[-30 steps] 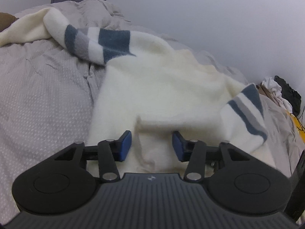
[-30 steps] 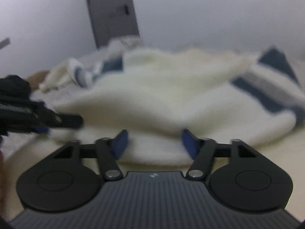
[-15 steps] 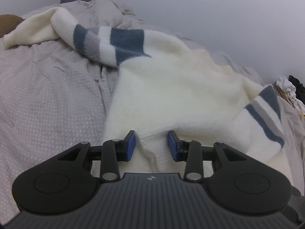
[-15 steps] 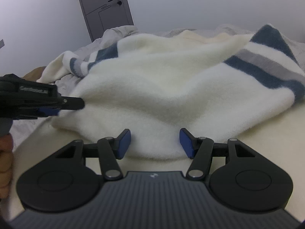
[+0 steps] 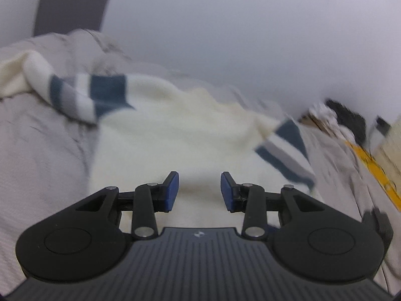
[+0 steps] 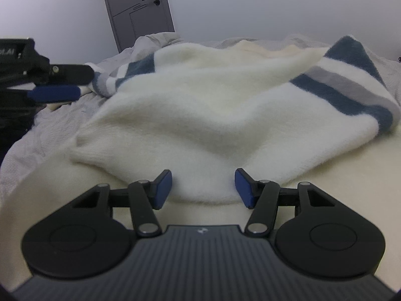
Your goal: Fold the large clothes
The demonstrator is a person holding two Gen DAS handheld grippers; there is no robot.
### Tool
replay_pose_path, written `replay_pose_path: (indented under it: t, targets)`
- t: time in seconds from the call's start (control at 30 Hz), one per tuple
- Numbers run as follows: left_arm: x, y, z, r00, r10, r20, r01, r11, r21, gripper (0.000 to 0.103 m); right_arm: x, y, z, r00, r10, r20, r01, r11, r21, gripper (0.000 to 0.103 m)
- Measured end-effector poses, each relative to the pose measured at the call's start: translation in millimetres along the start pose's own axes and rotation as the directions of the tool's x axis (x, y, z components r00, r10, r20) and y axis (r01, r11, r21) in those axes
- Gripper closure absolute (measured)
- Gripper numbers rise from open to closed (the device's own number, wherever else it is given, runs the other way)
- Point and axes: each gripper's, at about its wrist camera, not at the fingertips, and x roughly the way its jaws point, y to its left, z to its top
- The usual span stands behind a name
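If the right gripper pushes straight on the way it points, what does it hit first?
Most likely the folded edge of the cream sweater, already lying between the open right gripper pads.

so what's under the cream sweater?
Grey bedding shows around the cream sweater, with a cream layer at its near edge. What lies directly beneath is covered.

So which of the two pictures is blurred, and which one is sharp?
Left wrist view: motion blur smears the cream sweater and the clutter at right; only the claw is crisp. Right wrist view: sharp, with soft even light and no glare.
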Motion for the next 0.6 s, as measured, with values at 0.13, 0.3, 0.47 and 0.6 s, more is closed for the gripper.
replay_pose_path:
  t: [0.13,0.3,0.47,0.6]
  targets:
    - [20,-13,-13,0.997,0.012,-0.076,-0.007,0.998,0.062,0.061,1,0,-1,1.000,-0.002,0.003,0.002,1.000,0.002,0.046]
    - [46,0,-26,0.986,0.090,-0.139,-0.083,0.995,0.056,0.062,1,0,-2,1.000,-0.003,0.006,0.003,1.000,0.002,0.046]
    - [43,4,-31,0.990,0.092,-0.112,-0.091,0.996,0.012,0.062,1,2,-2,1.000,-0.009,0.010,0.009,1.000,-0.002,0.046]
    - [31,10,-25,0.994,0.073,-0.086,-0.080,0.994,-0.076,0.061,1,1,-3,1.000,-0.006,0.014,0.006,1.000,0.006,0.046]
